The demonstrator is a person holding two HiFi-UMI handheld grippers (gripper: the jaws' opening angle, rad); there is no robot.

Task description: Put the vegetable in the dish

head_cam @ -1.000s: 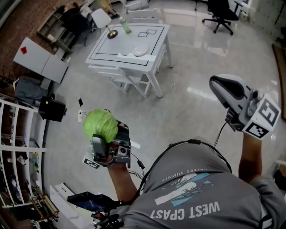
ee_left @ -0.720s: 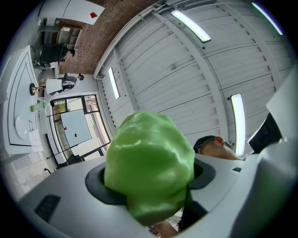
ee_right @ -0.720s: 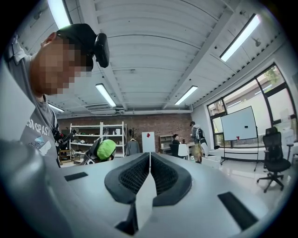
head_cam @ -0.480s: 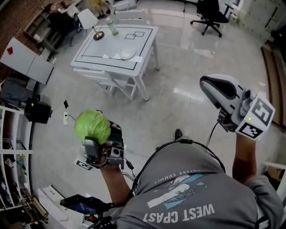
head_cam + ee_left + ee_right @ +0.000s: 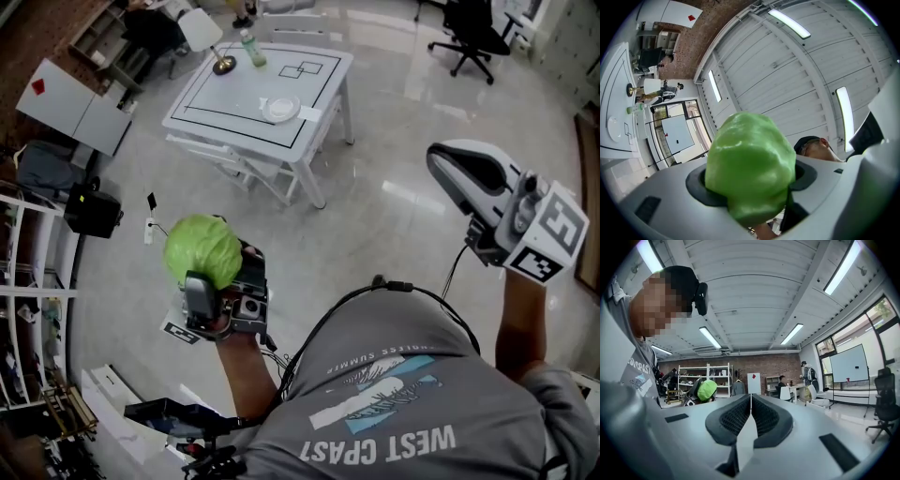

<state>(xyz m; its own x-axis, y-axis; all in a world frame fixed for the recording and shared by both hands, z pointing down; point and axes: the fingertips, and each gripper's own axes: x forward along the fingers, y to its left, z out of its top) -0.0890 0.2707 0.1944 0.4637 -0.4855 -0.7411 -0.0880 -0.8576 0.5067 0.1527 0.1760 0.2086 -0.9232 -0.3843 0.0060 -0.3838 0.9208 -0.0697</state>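
Left gripper view: left gripper (image 5: 752, 182) clamps cabbage (image 5: 749, 152)

A white table (image 5: 239, 94) stands on a glossy grey floor (image 5: 394, 150). Black lines mark a large rectangle on its top, with two small squares (image 5: 302, 67) outlined near the far right corner. A white dish (image 5: 280, 109) sits inside the rectangle, near the table's right edge. A green bottle (image 5: 250, 49) stands upright at the far edge, and a small round-based object (image 5: 223, 66) is just beside it. Also on the floor are a black office chair (image 5: 466, 37), well apart from the table, and a black box (image 5: 92, 212) at the left.
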